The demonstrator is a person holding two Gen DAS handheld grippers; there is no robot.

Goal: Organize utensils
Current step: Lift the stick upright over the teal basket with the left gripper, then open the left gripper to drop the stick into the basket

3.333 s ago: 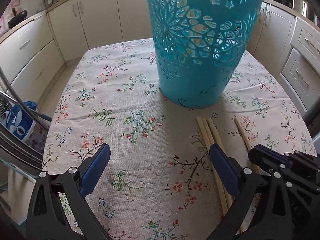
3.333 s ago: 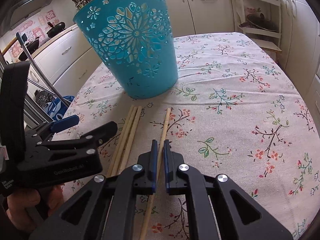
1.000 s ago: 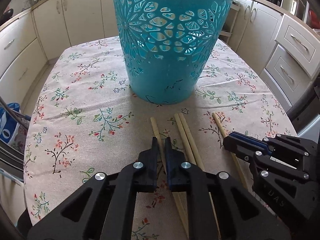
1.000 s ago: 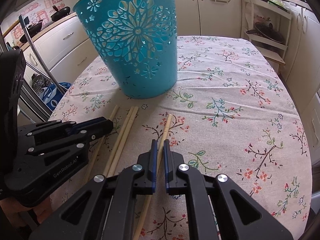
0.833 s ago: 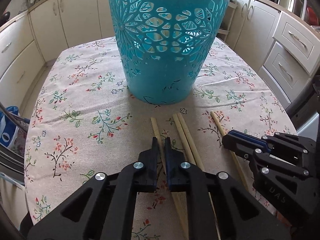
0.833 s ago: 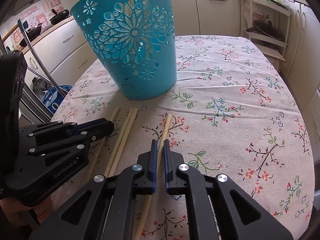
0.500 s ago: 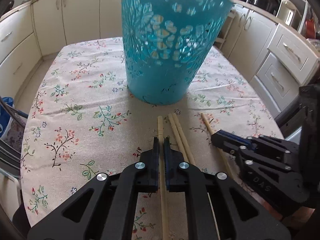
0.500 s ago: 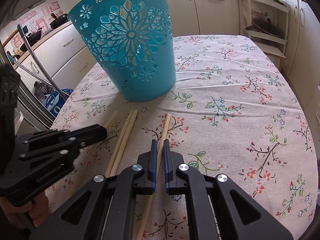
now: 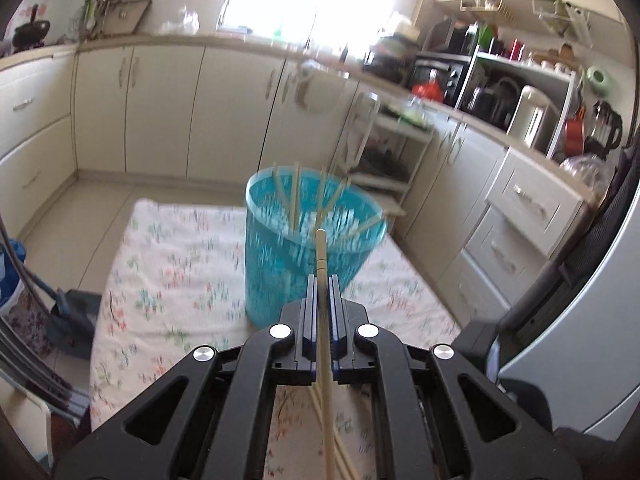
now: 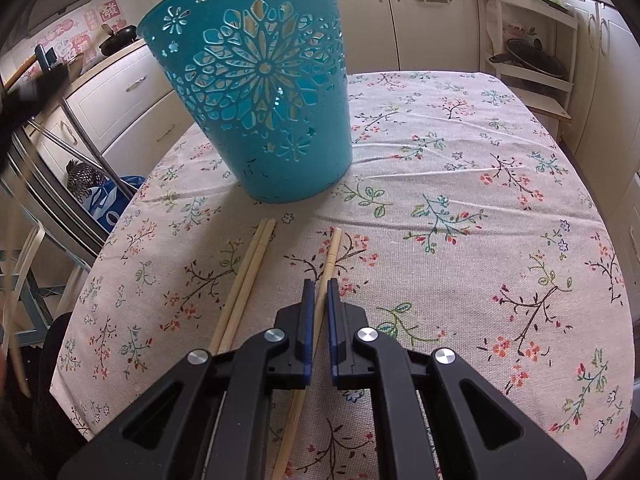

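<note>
My left gripper (image 9: 321,280) is shut on a pale wooden chopstick (image 9: 321,252) and holds it in the air, tip toward the teal cut-out basket (image 9: 280,276). Several chopsticks (image 9: 294,200) stand inside the basket. In the right wrist view the basket (image 10: 260,92) stands upright on the floral tablecloth (image 10: 480,200). My right gripper (image 10: 320,286) is shut on a single chopstick (image 10: 333,246) that lies on the cloth in front of the basket. Two more chopsticks (image 10: 256,252) lie side by side just left of it.
Cream kitchen cabinets (image 9: 160,112) surround the table on all sides. A shelf rack (image 10: 528,60) stands beyond the far right corner. Metal bars and a blue bag (image 10: 108,200) sit off the table's left edge. A dark blurred shape (image 10: 28,92) crosses the upper left.
The left gripper closed on the leftmost chopstick, then lifted it off the table until the basket's open top came into sight. The right gripper stayed shut on its chopstick in the same spot.
</note>
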